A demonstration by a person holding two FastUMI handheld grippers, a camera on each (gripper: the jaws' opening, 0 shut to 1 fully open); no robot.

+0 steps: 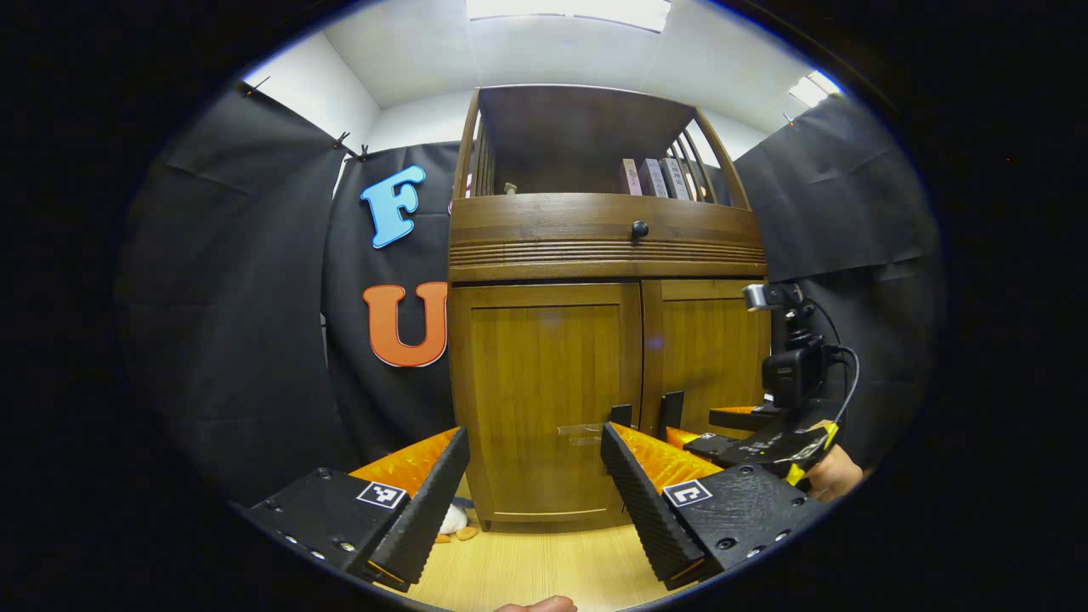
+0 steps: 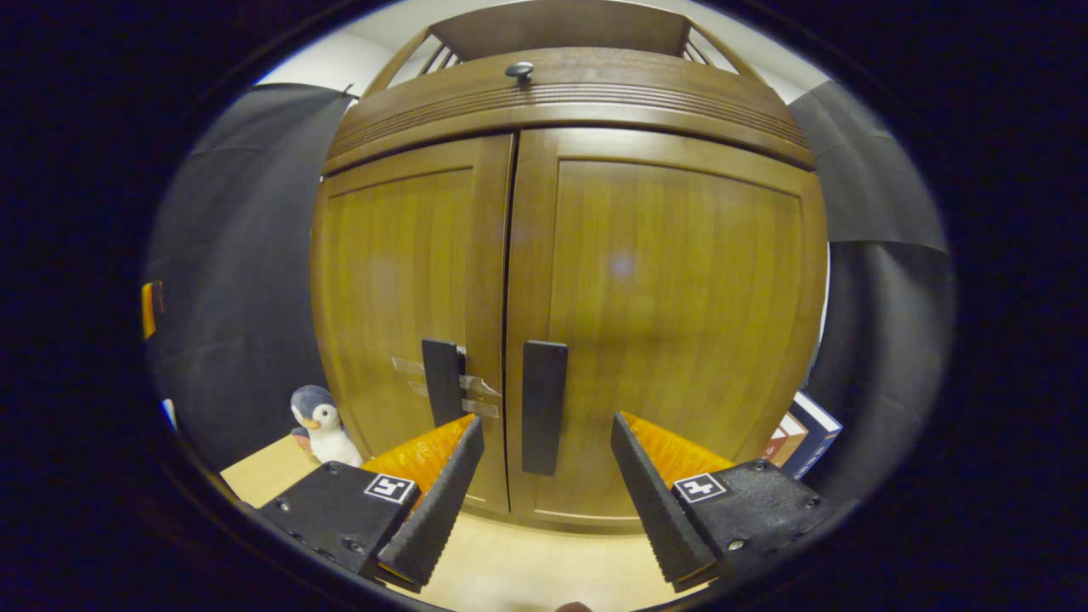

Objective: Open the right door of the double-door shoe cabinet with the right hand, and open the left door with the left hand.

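Both doors are closed, so nothing of the task is done yet. The right gripper [image 2: 540,463] has its jaws wide apart, and the right door's handle [image 2: 544,406] stands between them at 12 o'clock, not touched. The left gripper [image 1: 535,476] is open too, farther from the left door [image 1: 548,399], whose handle [image 1: 621,415] sits at 1 o'clock.

Cabinet [image 2: 671,280] glossy wood; handles [image 2: 544,406] matt blk.
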